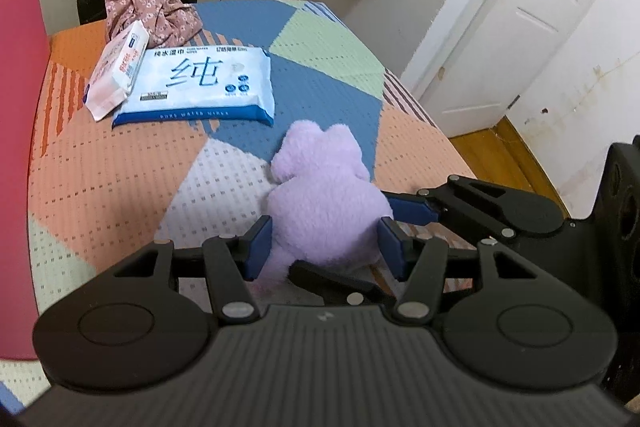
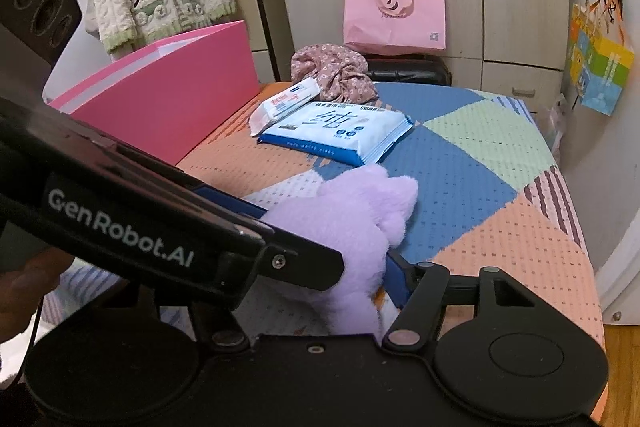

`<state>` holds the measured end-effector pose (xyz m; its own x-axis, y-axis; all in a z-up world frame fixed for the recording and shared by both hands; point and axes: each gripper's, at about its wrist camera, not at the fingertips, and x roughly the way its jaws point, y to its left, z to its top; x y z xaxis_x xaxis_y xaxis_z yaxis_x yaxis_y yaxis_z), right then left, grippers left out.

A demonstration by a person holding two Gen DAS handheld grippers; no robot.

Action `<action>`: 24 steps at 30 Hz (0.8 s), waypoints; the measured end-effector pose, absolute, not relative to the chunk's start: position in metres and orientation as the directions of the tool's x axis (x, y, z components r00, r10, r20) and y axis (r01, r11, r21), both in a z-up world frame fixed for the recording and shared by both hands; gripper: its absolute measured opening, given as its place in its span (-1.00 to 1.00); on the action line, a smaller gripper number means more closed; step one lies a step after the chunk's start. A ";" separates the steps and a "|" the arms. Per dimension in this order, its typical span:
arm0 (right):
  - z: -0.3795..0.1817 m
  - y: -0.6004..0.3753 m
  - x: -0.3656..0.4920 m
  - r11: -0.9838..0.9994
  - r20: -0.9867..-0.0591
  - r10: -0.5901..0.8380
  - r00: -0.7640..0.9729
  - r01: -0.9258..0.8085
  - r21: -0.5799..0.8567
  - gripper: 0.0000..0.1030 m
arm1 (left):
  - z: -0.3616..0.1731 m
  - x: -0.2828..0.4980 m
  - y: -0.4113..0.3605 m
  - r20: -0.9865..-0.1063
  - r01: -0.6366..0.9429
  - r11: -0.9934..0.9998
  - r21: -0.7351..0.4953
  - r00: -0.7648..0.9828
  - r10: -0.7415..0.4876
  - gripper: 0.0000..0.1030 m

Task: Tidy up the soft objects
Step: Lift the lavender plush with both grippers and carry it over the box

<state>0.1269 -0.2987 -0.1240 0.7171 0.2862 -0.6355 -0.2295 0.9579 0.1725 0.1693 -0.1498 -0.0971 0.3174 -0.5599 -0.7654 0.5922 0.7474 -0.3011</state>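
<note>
1. Your left claw point(image 1: 324, 247) gripped the purple plush toy point(image 1: 324, 195), its blue pads pressing both sides of the soft body.
2. Your right claw point(image 1: 400, 215) was closed on the same toy from the side, as far as I could judge.
3. The toy lay on the bed point(image 1: 120, 167), nearer the front edge than the blue wipes pack point(image 1: 200, 83) and the pink box point(image 2: 168, 99).
4. The risk: if both claws pulled in different directions, the plush could stretch or slip out.
5. Both claws pointed downward, crossing close together, so they could collide.
</note>
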 end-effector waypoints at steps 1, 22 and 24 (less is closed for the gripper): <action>-0.123 -0.298 0.125 0.957 -0.638 0.288 0.714 -0.231 0.173 0.37 | -0.096 0.168 -0.149 -0.767 0.593 0.745 -0.304 0.312 -0.561 0.07; -0.063 -0.262 0.090 0.921 -0.665 0.327 0.672 -0.384 0.065 0.36 | -0.045 0.125 -0.108 -0.763 0.653 0.693 -0.307 0.267 -0.589 0.04; -0.054 -0.257 0.086 0.911 -0.663 0.341 0.666 -0.408 0.059 0.37 | -0.036 0.120 -0.099 -0.760 0.656 0.689 -0.309 0.266 -0.593 0.04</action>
